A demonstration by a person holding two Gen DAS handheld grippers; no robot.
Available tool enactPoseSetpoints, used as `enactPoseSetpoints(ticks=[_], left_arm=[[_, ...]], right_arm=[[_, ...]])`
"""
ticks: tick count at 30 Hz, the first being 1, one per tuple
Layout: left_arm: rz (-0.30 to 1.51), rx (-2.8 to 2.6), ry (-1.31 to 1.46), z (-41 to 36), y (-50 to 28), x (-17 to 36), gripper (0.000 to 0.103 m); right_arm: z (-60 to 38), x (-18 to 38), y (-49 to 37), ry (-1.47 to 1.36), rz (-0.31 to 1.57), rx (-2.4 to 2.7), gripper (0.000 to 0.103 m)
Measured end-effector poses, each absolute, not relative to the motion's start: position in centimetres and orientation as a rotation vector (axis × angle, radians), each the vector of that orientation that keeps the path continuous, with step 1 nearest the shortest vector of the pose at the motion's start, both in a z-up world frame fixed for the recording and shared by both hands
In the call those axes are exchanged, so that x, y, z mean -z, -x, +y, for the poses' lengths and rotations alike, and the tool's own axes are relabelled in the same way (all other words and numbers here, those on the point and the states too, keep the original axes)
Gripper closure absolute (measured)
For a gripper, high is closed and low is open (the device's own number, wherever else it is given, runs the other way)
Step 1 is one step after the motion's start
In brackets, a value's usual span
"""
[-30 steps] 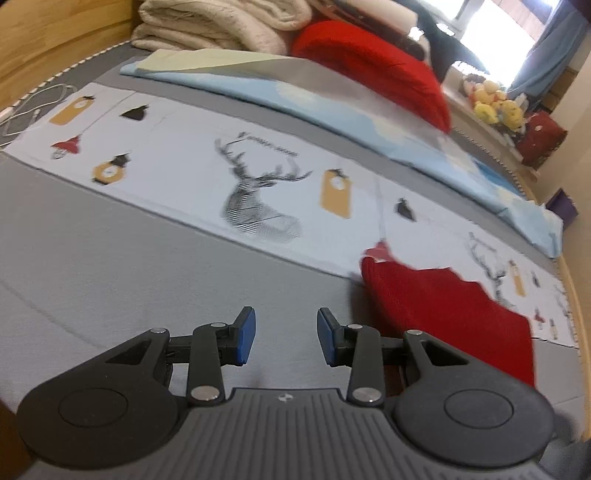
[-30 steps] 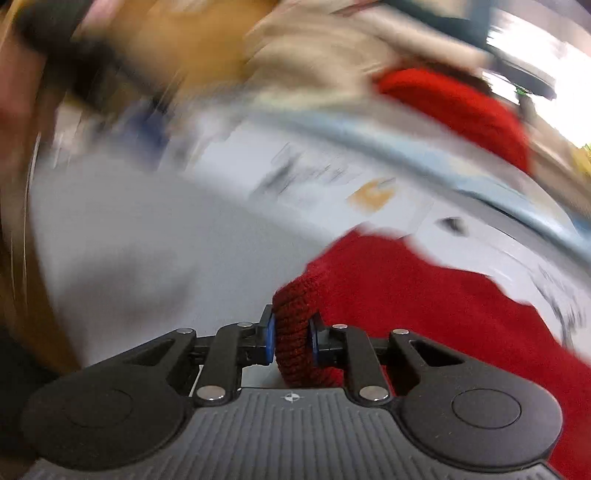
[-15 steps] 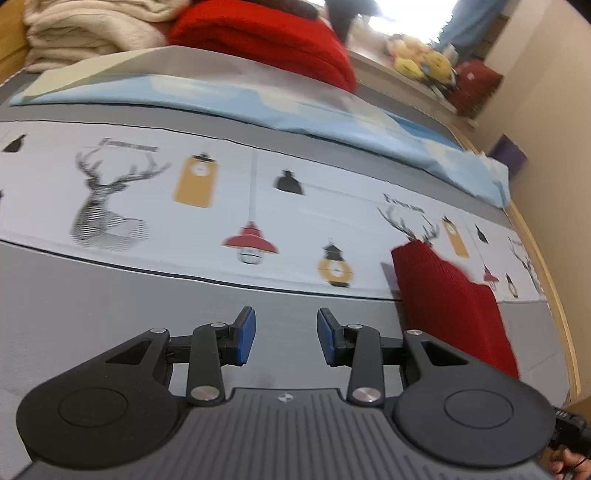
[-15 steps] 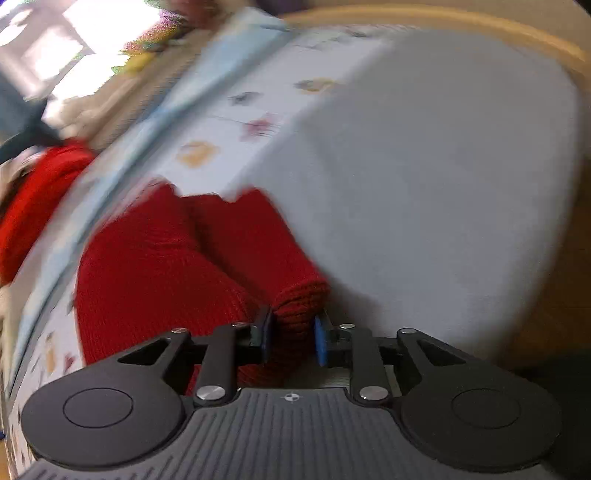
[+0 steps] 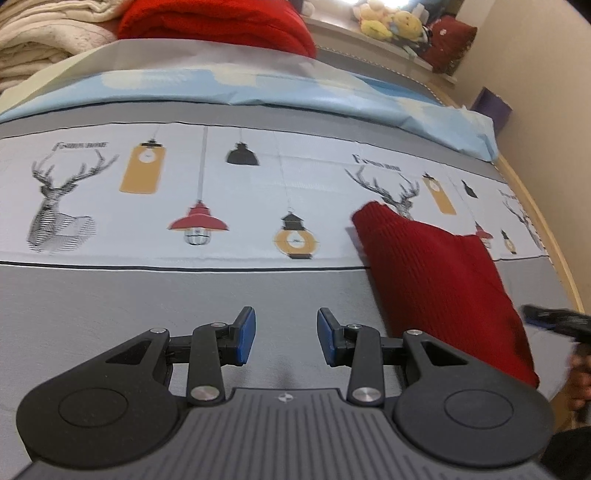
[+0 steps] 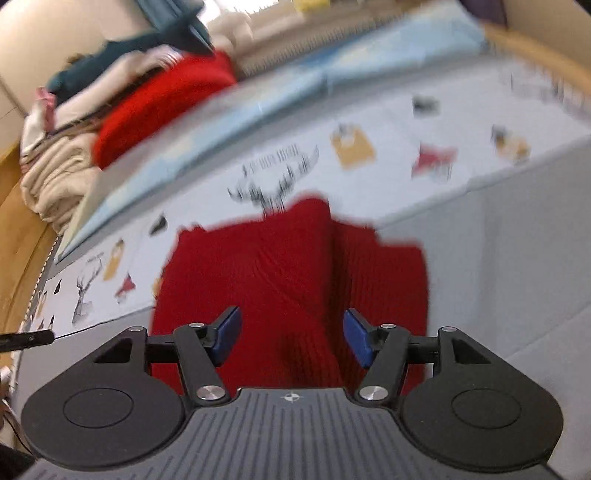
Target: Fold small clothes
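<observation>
A small red knitted garment [image 6: 291, 280] lies folded on the grey bed cover, partly on the printed white band. My right gripper [image 6: 291, 338] hovers just above its near edge; its jaws are opening and the blue pads no longer press the knit. In the left wrist view the same red garment [image 5: 439, 280] lies to the right, and my left gripper [image 5: 286, 336] stands open over bare grey cover, holding nothing. The tip of the right gripper [image 5: 554, 319] shows at the far right edge there.
A white band printed with deer and lamps [image 5: 207, 199] crosses the bed. Behind it lie a light blue folded sheet [image 5: 258, 88], a large red blanket [image 5: 218, 18] and cream bedding [image 5: 40, 40]. Plush toys [image 5: 391, 22] sit on a ledge. A wooden bed rim [image 5: 546, 229] runs along the right.
My right gripper has let go of the red garment's edge and its jaws stand wider. The garment now lies flat on the bed. My left gripper has swung right along the bed, unchanged in opening.
</observation>
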State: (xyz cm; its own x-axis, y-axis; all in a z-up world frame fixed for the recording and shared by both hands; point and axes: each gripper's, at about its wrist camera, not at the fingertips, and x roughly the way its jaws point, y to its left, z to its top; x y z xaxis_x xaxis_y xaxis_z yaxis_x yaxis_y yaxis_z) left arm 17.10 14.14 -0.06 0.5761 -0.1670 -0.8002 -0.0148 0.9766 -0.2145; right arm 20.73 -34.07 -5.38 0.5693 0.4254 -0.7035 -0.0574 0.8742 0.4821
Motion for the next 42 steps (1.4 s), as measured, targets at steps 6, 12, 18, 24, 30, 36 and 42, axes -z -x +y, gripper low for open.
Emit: enactPoseSetpoints(ticks=[6,12,18,24,30,36,42], left_arm=[[0.952,0.256,0.217,9.1,-17.8,0.8,0.062],[0.914,0.494,0.139,0.9,-17.3,1.9,0.062],[1.093,0.595,-0.143,-6.6,-15.9,8.7,0.062],[1.16,0.59,0.015,-5.0,-18.3,8.0,0.058],[1.055,0.416,0.273,-0.5,-21.6,6.9,0.029],[1.16,0.334,0.54,2.0,-25.2,11.9,0.026],[1.163,0.326,0.693,1.3,-27.1,15.5,0.013]], right_arm=[[-32.9,5.5,-19.4,-0.377,0.841,-0.368,0.084],[-33.3,5.4,-18.6,-0.276,0.825,-0.32,0.083],[-34.8,6.9,-19.4,-0.337,0.904,-0.302,0.066],[-38.6,8.0,-20.4,-0.471,0.922,-0.123,0.045],[-39.1,12.5,-21.9,-0.501,1.104,-0.095,0.045],[-37.2,13.4,-22.7,-0.482,1.147,-0.131,0.044],[-36.6,13.0,-22.7,-0.501,1.133,-0.157,0.076]])
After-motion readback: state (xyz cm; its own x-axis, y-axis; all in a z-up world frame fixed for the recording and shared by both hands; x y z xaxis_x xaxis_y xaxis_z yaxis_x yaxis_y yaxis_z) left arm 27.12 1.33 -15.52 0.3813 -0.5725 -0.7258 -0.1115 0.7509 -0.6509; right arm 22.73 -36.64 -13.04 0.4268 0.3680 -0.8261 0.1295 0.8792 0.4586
